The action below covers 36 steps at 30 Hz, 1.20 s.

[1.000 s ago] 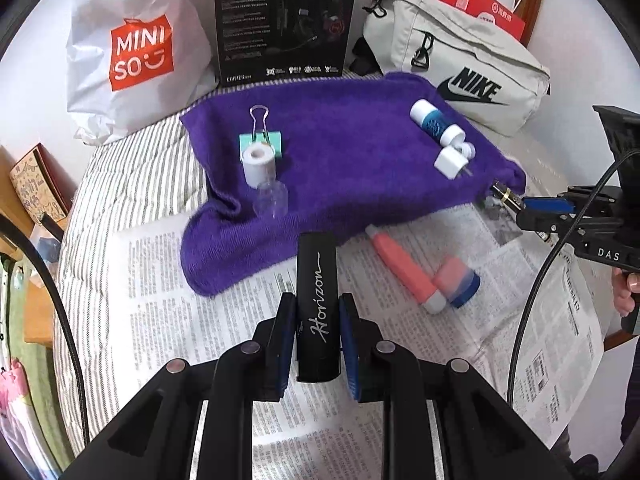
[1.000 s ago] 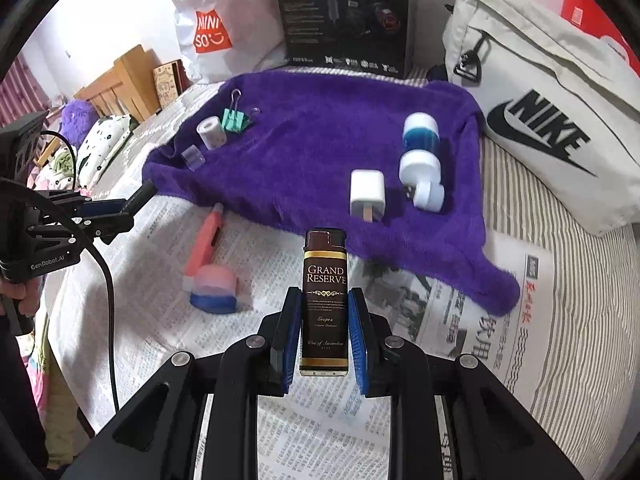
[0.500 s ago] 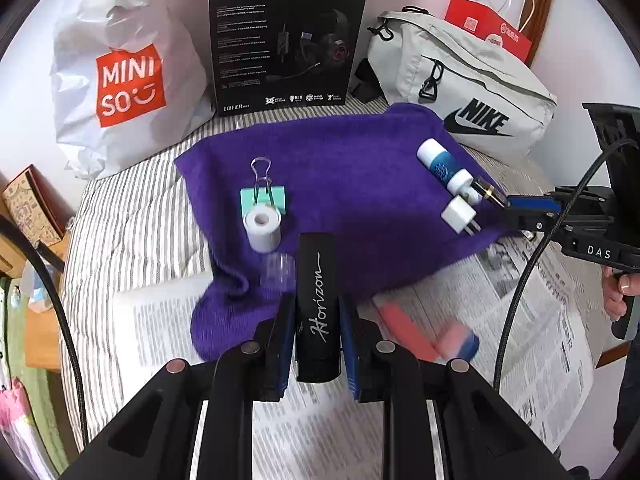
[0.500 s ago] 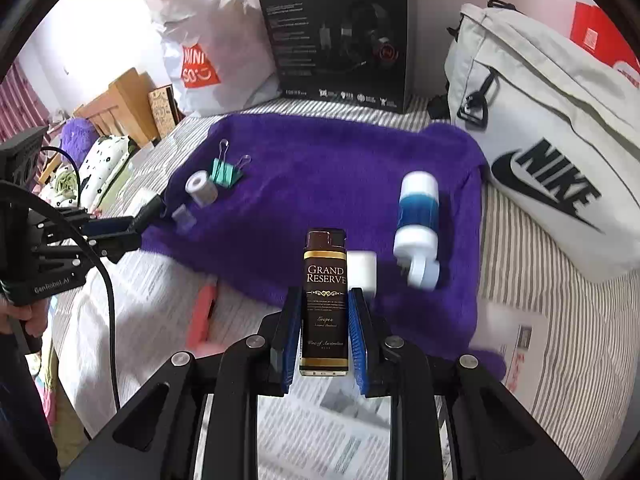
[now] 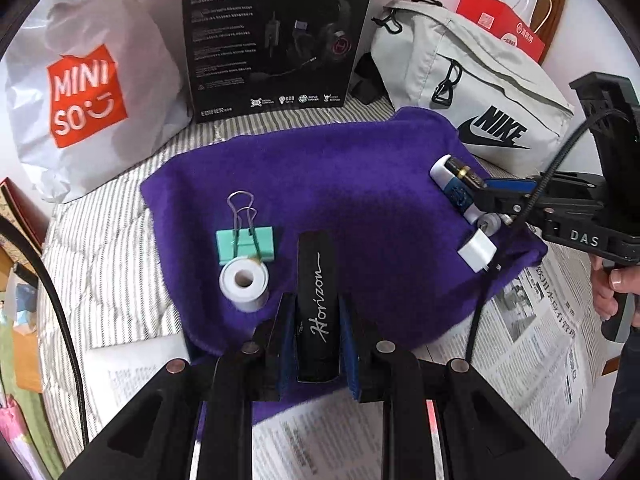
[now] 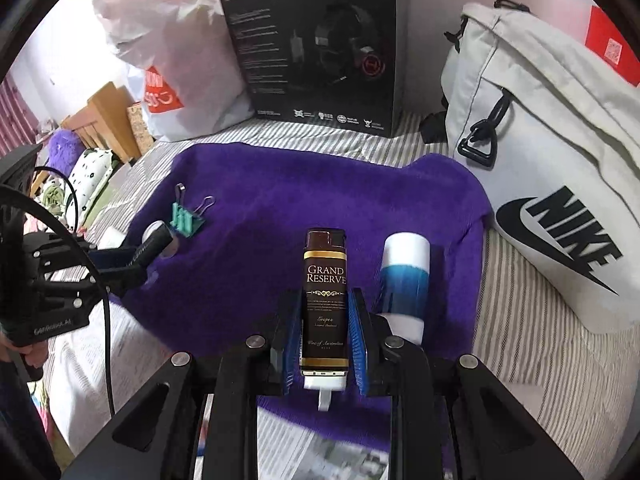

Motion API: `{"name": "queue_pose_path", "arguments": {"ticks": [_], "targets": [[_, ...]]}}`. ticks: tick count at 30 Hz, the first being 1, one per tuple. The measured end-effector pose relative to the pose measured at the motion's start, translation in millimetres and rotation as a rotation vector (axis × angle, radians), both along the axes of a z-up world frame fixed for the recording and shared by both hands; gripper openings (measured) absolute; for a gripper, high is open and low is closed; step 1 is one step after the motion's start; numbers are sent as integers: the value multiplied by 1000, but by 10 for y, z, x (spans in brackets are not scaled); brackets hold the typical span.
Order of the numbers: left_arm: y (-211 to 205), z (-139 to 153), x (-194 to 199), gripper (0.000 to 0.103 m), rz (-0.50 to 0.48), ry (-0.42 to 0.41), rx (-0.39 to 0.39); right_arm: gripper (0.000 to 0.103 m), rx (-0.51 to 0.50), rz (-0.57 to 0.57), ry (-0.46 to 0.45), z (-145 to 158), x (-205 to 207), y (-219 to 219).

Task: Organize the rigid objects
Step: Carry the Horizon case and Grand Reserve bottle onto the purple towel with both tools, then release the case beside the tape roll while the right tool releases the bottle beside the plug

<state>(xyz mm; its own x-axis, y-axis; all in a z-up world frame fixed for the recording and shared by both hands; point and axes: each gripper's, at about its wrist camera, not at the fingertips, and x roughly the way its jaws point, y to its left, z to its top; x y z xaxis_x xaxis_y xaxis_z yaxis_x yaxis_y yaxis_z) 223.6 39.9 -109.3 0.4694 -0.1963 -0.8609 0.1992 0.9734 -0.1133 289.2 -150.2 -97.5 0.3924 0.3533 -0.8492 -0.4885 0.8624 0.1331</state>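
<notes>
Lower each clamped lighter, black Horizon lighter [image 5: 318, 312] and Grand Reserve lighter [image 6: 325, 300], onto bare purple towel [image 5: 352, 184] ahead of jaws.

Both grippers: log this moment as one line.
left gripper: shut on black Horizon bar | right gripper: shut on Grand Reserve lighter | above purple towel

Free room: bare middle of purple towel [image 5: 352, 184], wide gap btwn left and right clusters. Left side blocked by green binder clip [image 5: 245, 243] w/ white tape roll [image 5: 244, 282] touching it. Right side: blue-white tube [image 6: 405, 276], white plug [image 5: 477, 249]. Back edge walled by headset box [image 5: 276, 36], Nike bag [image 6: 540, 184], Miniso bag [image 5: 84, 80].
</notes>
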Motion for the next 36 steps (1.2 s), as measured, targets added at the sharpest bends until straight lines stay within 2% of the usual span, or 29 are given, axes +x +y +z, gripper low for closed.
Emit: {"name": "queue_pose_path", "arguments": {"ticks": [9, 20, 31, 33, 35, 36], "targets": [[-52, -220, 211, 21, 1, 43, 2, 23, -43, -17, 28, -338, 267, 83], [-4, -319, 283, 21, 14, 62, 39, 23, -81, 2, 34, -544, 323, 221], [-75, -331, 303, 21, 1, 64, 98, 24, -95, 38, 5, -579, 290, 222], [-97, -327, 293, 21, -3, 62, 113, 28, -86, 47, 12, -576, 290, 211], [-108, -319, 279, 24, 0, 65, 111, 41, -70, 63, 29, -565, 276, 196], [-115, -316, 272, 28, -5, 67, 109, 44, -69, 64, 32, -559, 264, 188]]}}
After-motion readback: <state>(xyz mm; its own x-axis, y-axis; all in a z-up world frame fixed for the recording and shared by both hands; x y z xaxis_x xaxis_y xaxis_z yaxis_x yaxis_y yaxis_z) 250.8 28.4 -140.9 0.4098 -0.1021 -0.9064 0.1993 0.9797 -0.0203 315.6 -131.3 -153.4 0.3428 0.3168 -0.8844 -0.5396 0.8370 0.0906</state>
